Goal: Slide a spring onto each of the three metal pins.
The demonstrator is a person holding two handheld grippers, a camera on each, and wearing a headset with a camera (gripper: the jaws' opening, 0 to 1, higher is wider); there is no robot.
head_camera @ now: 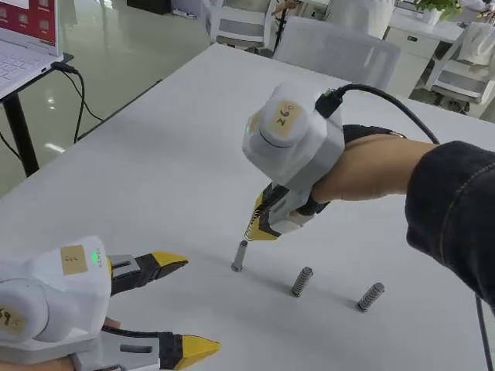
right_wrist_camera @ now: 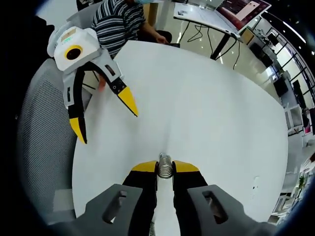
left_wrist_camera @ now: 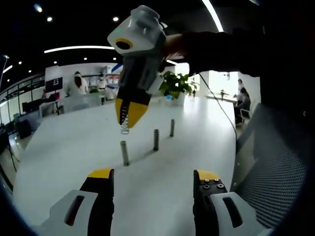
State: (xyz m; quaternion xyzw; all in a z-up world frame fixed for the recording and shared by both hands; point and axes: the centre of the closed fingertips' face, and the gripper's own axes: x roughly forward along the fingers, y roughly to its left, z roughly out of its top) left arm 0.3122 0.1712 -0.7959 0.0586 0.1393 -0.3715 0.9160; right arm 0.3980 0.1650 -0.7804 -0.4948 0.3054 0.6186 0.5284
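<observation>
Three metal pins stand in a row on the white table (head_camera: pixel 155 154). The nearest-left pin (head_camera: pixel 239 256) is bare; the middle pin (head_camera: pixel 302 281) and the right pin (head_camera: pixel 370 297) each carry a spring. My right gripper (head_camera: pixel 261 226) hovers just above the bare pin, shut on a spring (head_camera: pixel 252 225) that hangs down from its yellow tips. In the right gripper view that spring (right_wrist_camera: pixel 165 167) sits pinched between the jaws. In the left gripper view the bare pin (left_wrist_camera: pixel 125 153) stands under the hanging spring (left_wrist_camera: pixel 124 123). My left gripper (head_camera: pixel 189 305) waits open at the near left, holding nothing.
A laptop (head_camera: pixel 27 35) on a stand with a trailing cable sits off the table's far left corner. Grey chairs (head_camera: pixel 325 46) stand along the far edge. A person in a striped shirt (right_wrist_camera: pixel 118 22) sits beyond the table. A mesh chair (left_wrist_camera: pixel 275 162) is beside me.
</observation>
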